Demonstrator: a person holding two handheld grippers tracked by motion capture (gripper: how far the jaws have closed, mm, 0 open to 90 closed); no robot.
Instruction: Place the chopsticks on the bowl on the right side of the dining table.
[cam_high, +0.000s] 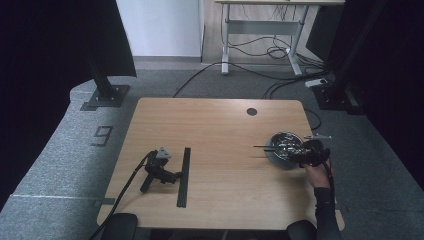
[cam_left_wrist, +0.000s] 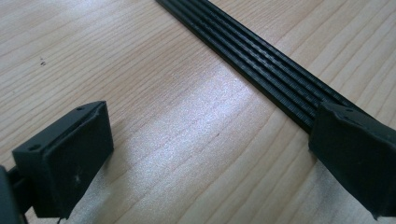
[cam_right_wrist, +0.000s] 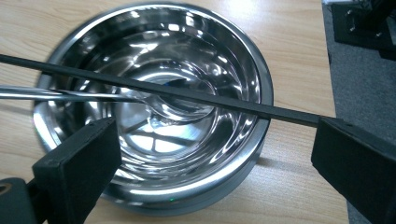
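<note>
A black chopstick (cam_right_wrist: 154, 91) lies across the steel bowl's (cam_right_wrist: 261, 70) rim, over a metal spoon (cam_right_wrist: 70, 94) inside, its long axis crosswise just ahead of the right gripper (cam_right_wrist: 210, 158). That gripper's jaws stand wide apart and empty, straddling the bowl's near side. The left gripper (cam_high: 175, 176) rests far off, open.

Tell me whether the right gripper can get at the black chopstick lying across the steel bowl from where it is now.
Probably yes. The right gripper hangs open just over the steel bowl, and the black chopstick lies bare across the rim, with its end by one jaw. A spoon close beneath it could be caught too.
</note>
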